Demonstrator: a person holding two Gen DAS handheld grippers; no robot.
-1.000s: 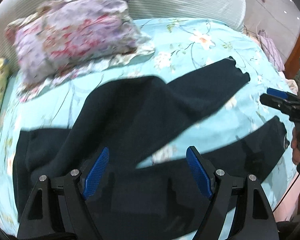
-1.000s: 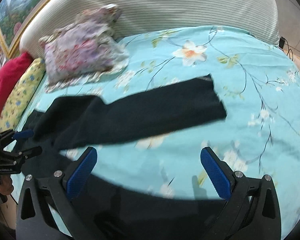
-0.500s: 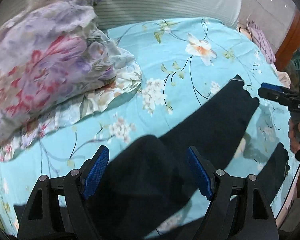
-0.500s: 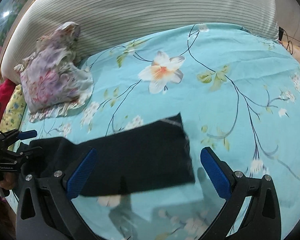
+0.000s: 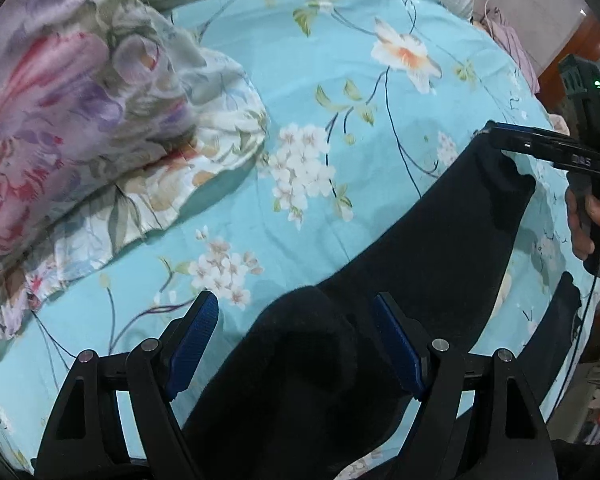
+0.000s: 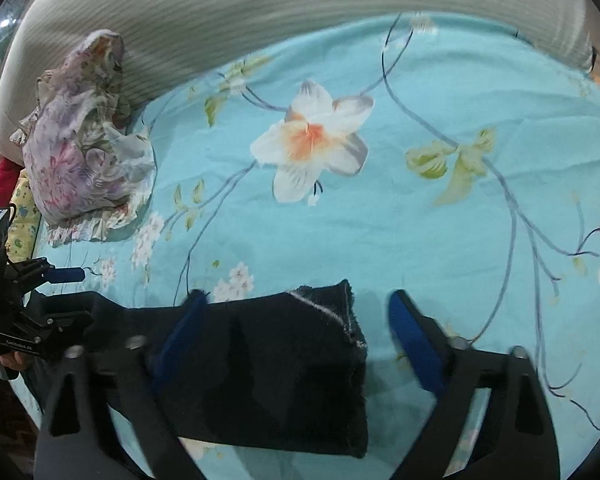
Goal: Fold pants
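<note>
- Dark pants [image 5: 440, 248] down flat on the flowered bedsheet [image 5: 320, 92], one leg stretched out long towards the far side, the other leg [image 5: 564, 304] just peeking in lower at the right edge
- Left gripper [image 5: 294, 300] low over the thick bunched end of the garment, blue pads [image 5: 196, 332] spread wide either side of the cloth and gripping nothing, probably lined up there to pinch the bulk where the legs meet
- Over to the right gripper [image 6: 296, 298]: jaws well apart too, straddling the frayed hem [image 6: 340, 312] of the outstretched leg, cloth lying loose between the fingers rather than clamped
- From the left wrist view, tip of that right tool sitting right at the hem corner, so apparently one end each: hem for the right, waist end for the left
- Sensible split, by the look of it: with both ends taken at once, leg carried over in one sweep onto its partner without dragging or twisting
- Folding itself judged barely begun, legs apart in a V and nothing doubled over yet
- Floral pillow [image 5: 80, 120] close by on the left, ribbed headboard [image 6: 260, 12] behind; plenty of bare sheet beyond the leg for the fold
- Soft, limp fabric, likely to sag and slip from a shallow bite, so a deep pinch wanted before any lift
</note>
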